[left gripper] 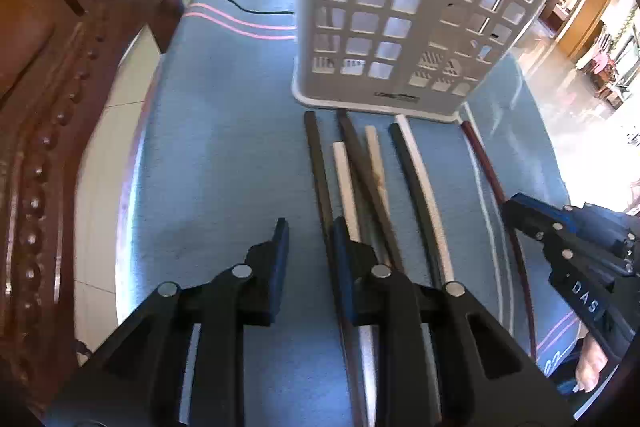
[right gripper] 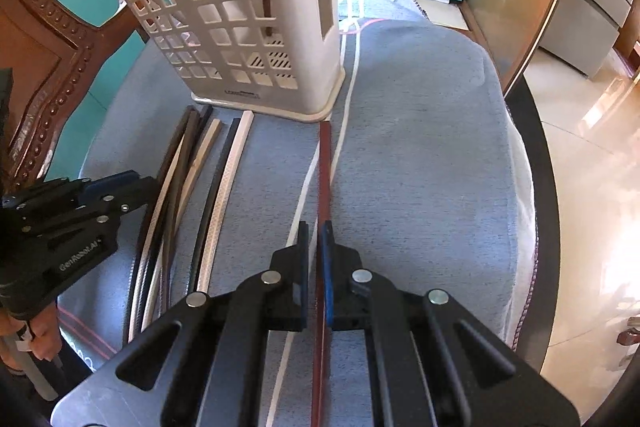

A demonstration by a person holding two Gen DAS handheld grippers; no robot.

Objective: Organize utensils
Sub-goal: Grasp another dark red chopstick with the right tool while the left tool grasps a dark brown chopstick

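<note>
Several chopsticks (left gripper: 378, 171) in dark, white and pale wood lie side by side on a blue cloth (left gripper: 224, 147), in front of a white perforated utensil holder (left gripper: 380, 7). My left gripper (left gripper: 310, 231) hovers low over the left end of this group. It is open, and only cloth shows between its fingers. A red-brown chopstick (right gripper: 325, 171) lies apart to the right, pointing at the holder (right gripper: 240, 27). My right gripper (right gripper: 316, 227) is shut on it, near the cloth. The right gripper (left gripper: 520, 211) also shows at the right edge of the left wrist view.
A carved wooden chair (left gripper: 48, 107) stands close on the left. A thin white line (right gripper: 344, 115) runs along the cloth beside the red-brown chopstick. A black cable (left gripper: 248, 9) lies at the back. The round table's dark rim (right gripper: 532, 155) curves along the right.
</note>
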